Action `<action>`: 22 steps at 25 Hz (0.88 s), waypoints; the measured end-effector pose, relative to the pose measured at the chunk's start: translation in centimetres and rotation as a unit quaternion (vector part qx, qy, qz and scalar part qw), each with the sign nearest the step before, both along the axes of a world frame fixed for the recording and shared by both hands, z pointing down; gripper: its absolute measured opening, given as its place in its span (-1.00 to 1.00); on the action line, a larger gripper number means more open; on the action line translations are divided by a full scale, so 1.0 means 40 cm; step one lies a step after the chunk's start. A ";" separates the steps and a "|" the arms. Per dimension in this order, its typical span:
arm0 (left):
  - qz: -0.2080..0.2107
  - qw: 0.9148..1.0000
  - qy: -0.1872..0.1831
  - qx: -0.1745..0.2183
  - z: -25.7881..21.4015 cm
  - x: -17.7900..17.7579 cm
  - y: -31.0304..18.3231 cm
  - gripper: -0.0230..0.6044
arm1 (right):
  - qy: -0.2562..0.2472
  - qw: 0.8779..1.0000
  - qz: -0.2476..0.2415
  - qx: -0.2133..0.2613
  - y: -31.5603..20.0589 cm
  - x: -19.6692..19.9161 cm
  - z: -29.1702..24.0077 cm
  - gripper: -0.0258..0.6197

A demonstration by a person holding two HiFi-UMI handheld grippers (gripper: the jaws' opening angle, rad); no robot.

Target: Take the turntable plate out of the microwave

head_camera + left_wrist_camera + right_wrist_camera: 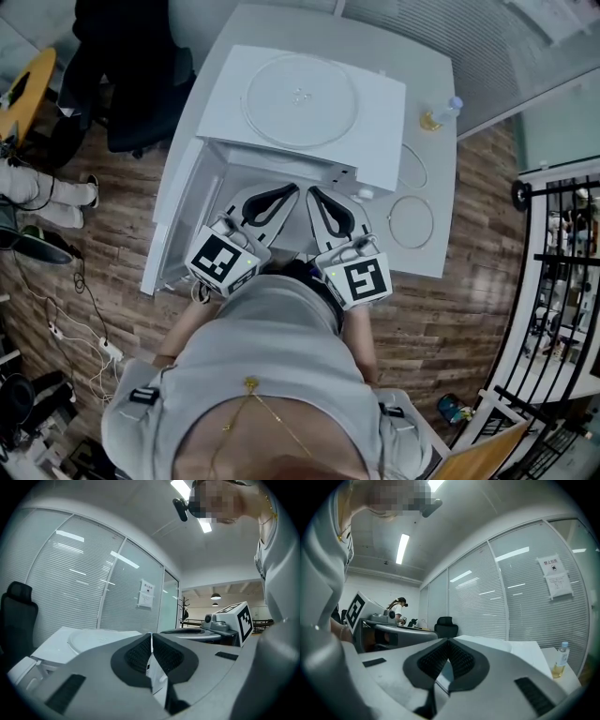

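Observation:
The clear round turntable plate (300, 98) lies flat on top of the white microwave (380, 131), whose door (176, 220) hangs open to the left. My left gripper (293, 189) and right gripper (312, 192) sit side by side, level, in front of the microwave's opening, both shut with nothing between the pads. In the left gripper view the shut left gripper (151, 637) points past the plate (93, 639) on the microwave top. The right gripper view shows the shut right gripper (449, 642) with the plate (489, 642) beyond it. The microwave's inside is hidden.
The microwave stands on a white table (427, 253). A small bottle (441, 112) with yellow liquid and a coiled white cable (411, 220) lie to its right. A black office chair (141, 84) stands at the left. The floor is wood planks.

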State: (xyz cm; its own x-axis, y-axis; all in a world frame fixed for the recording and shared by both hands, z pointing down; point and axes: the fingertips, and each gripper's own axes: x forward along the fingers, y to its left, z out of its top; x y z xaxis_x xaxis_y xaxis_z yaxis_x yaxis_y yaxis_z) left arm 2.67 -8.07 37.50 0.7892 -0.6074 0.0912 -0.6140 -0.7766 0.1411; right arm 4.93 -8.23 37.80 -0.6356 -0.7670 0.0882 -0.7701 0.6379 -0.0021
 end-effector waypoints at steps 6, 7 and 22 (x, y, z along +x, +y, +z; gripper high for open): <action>0.008 1.000 -0.001 0.002 -0.002 0.010 0.004 -0.81 | -0.005 1.000 0.005 0.006 -0.001 0.005 -0.009 -0.87; 0.008 1.000 -0.002 0.002 -0.003 0.011 0.004 -0.81 | -0.005 1.000 0.006 0.006 -0.001 0.007 -0.009 -0.87; 0.006 1.000 -0.018 0.006 0.002 0.012 0.012 -0.81 | -0.006 1.000 0.005 0.001 -0.002 0.014 -0.007 -0.87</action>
